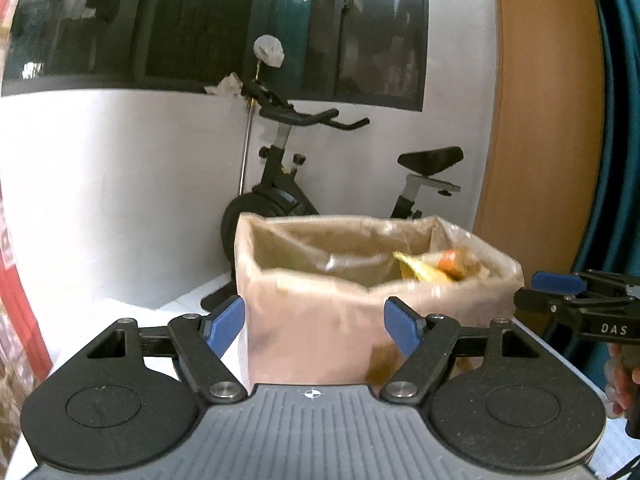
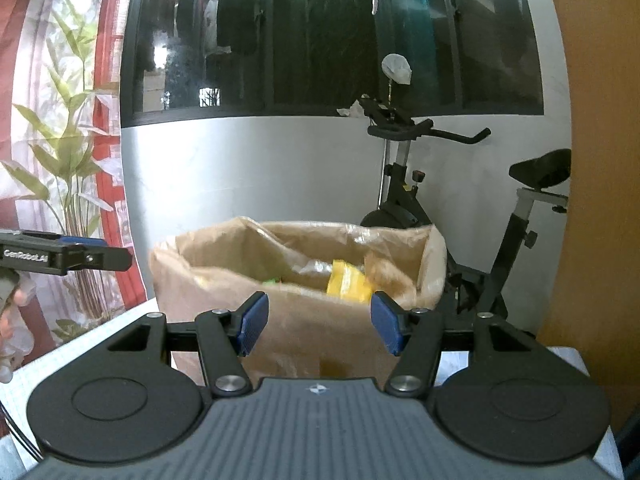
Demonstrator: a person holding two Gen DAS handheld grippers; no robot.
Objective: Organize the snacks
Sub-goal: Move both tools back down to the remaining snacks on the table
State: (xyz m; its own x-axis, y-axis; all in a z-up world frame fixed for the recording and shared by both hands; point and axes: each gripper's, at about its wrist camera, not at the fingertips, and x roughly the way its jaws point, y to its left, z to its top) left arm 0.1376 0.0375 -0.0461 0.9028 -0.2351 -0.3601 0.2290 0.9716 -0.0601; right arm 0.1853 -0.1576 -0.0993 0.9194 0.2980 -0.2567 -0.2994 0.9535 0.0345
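Observation:
A brown paper bag with a clear plastic lining (image 1: 320, 320) stands upright and open on the white table; it also shows in the right wrist view (image 2: 304, 320). Inside lie a yellow snack packet (image 1: 420, 270) and an orange one (image 1: 452, 260); the right wrist view shows the yellow packet (image 2: 348, 282) and a bit of green. My left gripper (image 1: 314, 324) is open and empty, close in front of the bag. My right gripper (image 2: 320, 322) is open and empty, also just before the bag. Each gripper shows at the other view's edge.
A black exercise bike (image 1: 288, 192) stands behind the table by a white wall under a dark window. A wooden panel (image 1: 548, 120) is at the right. A red curtain and a bamboo plant (image 2: 68, 160) are at the left. The white table (image 2: 120, 328) carries the bag.

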